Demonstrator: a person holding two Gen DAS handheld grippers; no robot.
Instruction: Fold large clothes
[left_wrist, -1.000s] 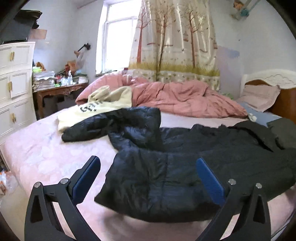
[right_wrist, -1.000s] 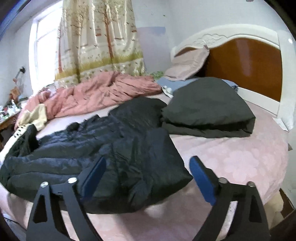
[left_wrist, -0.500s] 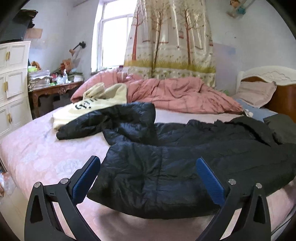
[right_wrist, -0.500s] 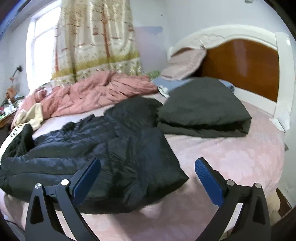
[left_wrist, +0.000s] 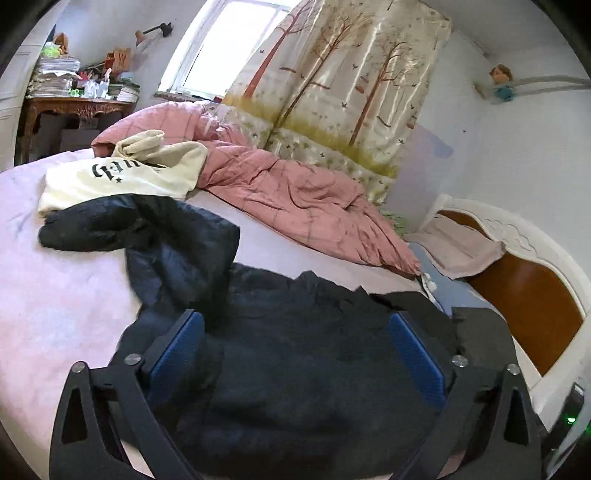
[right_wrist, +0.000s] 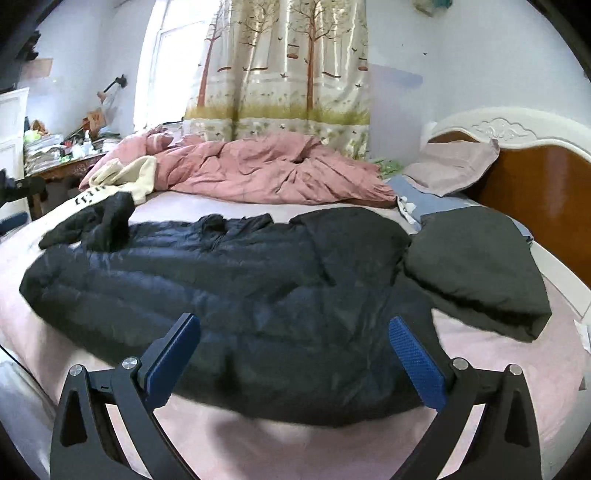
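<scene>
Black jacket (right_wrist: 229, 295) under both spread grippers (neither clasping), left (left_wrist: 295, 347), right (right_wrist: 295, 343)

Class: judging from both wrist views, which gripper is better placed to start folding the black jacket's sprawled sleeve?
Probably the left gripper: open, over the black jacket, with the sleeve just ahead. The right gripper faces the hem.

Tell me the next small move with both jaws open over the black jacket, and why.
Probably lower the left gripper and close on the jacket's near hem. The black puffer jacket lies spread and unfolded on the bed, one sleeve flung toward the cream sweatshirt. Both the left and the right gripper stand open, holding nothing, so no fold can start until an edge is gripped.
</scene>
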